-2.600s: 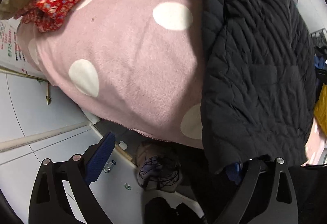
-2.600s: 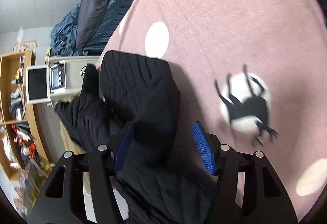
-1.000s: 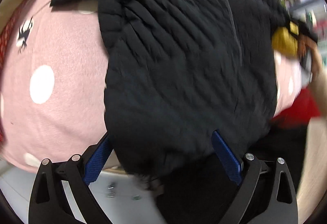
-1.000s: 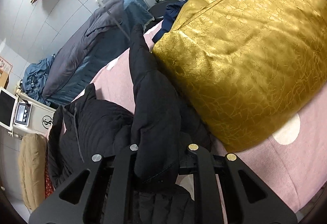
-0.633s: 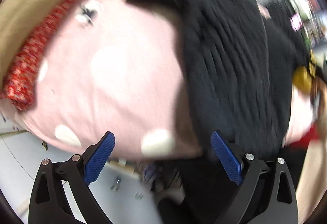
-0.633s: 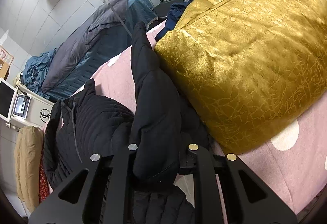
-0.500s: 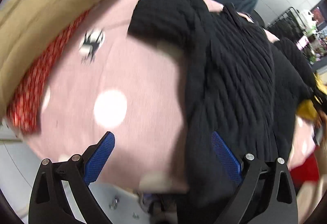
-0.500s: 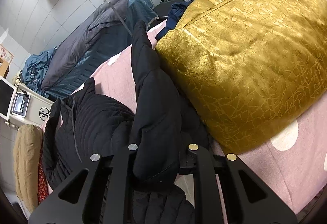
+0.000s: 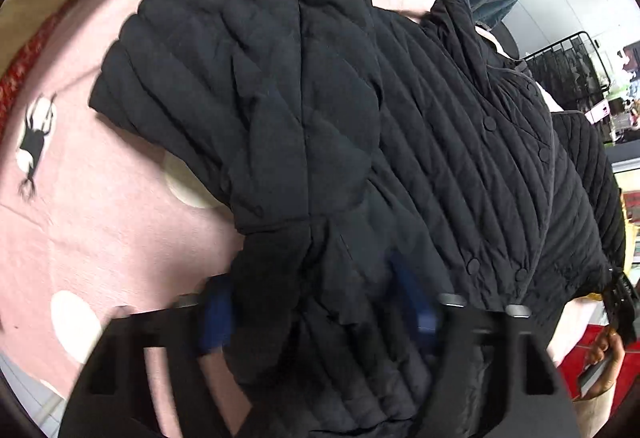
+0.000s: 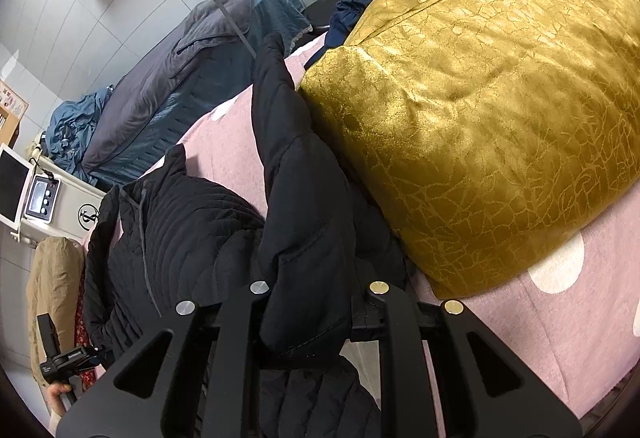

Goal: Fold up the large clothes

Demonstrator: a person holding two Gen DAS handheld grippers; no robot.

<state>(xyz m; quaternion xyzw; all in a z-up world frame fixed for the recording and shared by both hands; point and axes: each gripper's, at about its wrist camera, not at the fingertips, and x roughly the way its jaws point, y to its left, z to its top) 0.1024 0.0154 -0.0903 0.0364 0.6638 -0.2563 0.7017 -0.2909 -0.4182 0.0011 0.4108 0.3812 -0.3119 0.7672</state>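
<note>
The left wrist camera looks steeply down from close above the black quilted jacket (image 9: 400, 110), which fills most of its view, with the pink spotted bedspread (image 9: 100, 206) running to the bed's near edge at lower left and the left gripper (image 9: 316, 302) blurred at the bottom. The right wrist camera sits lower and faces along the bed toward the tiled wall, past the right gripper (image 10: 316, 302), a jacket sleeve (image 10: 304, 198) and a gold cushion (image 10: 480, 110) to a grey-blue duvet (image 10: 192, 78) at the far edge. Both views share the jacket, bedspread and duvet; the right view catches the left gripper at its lower-left edge.
</note>
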